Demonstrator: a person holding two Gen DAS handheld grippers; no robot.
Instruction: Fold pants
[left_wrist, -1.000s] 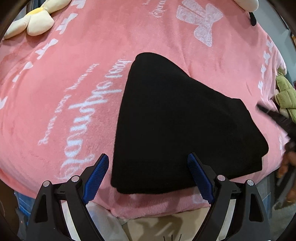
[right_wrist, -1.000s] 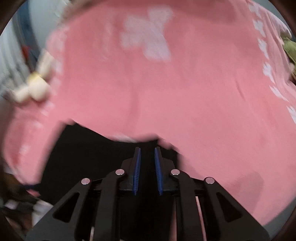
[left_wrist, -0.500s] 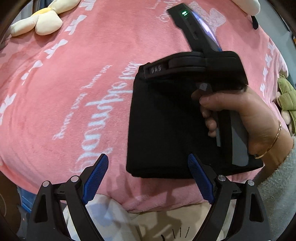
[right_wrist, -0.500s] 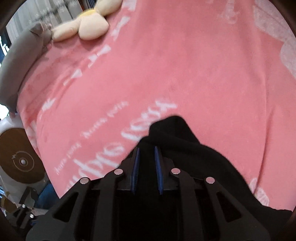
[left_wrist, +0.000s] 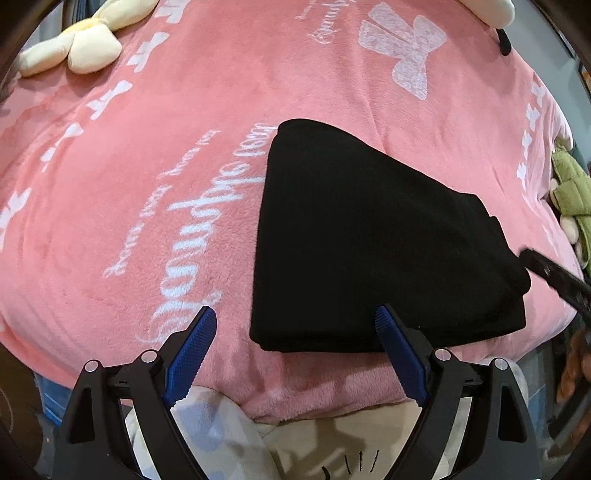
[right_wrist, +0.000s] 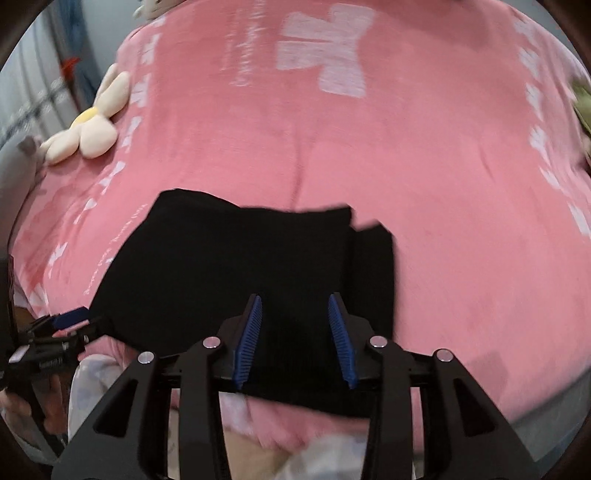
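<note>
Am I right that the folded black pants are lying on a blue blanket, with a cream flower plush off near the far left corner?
Not quite: the blanket is pink with white lettering and bows, not blue. The left wrist view shows it plainly. The rest holds: the black pants lie folded on it, and the cream flower plush sits near the far left corner.

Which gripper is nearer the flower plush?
Left. The left gripper sits on the flower plush side of the black pants; the right gripper, jaws opening, hovers over their near edge.
</note>
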